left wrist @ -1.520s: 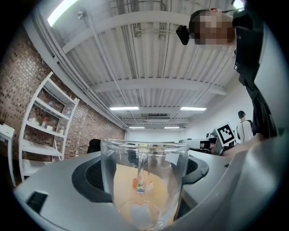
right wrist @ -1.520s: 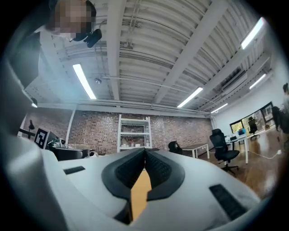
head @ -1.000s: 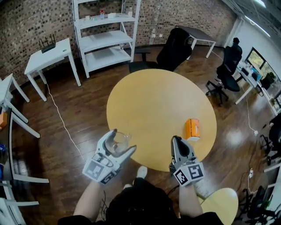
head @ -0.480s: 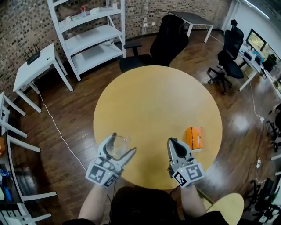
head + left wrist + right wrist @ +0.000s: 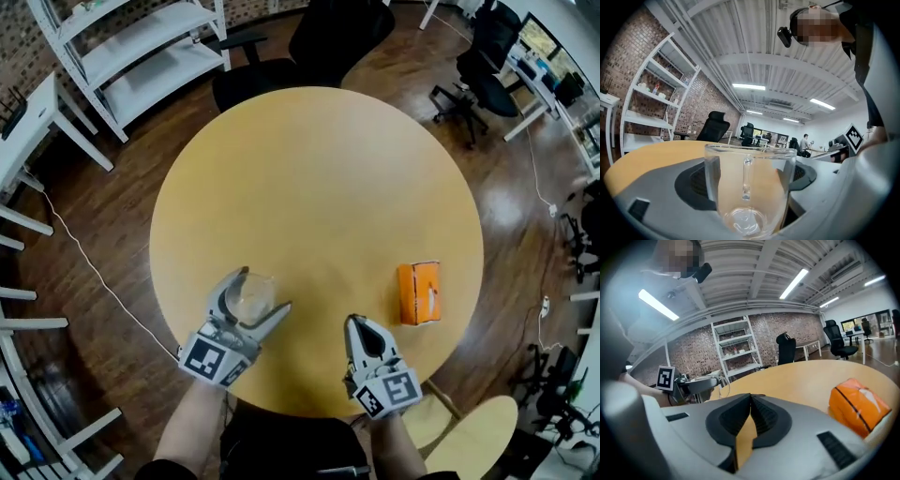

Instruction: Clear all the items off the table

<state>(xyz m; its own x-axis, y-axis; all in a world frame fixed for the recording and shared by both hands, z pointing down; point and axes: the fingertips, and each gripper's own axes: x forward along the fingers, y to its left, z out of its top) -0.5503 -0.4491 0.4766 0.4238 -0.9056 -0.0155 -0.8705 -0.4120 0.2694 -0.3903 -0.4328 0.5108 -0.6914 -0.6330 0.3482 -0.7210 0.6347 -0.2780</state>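
Bright, even overhead light; fisheye-warped, dark-vignetted edges.

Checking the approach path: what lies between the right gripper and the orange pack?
Only bare table; in the head view nothing stands between the right gripper and the orange pack. The right gripper view agrees.

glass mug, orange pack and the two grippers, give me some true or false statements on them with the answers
1. The jaws of the left gripper grip a glass mug. True.
2. The jaws of the right gripper stand wide apart. False: they are shut, with nothing between them.
3. An orange pack lies on the round table, to the right of the right gripper. True.
4. The glass mug is full of a dark drink. False: it is clear and looks empty.
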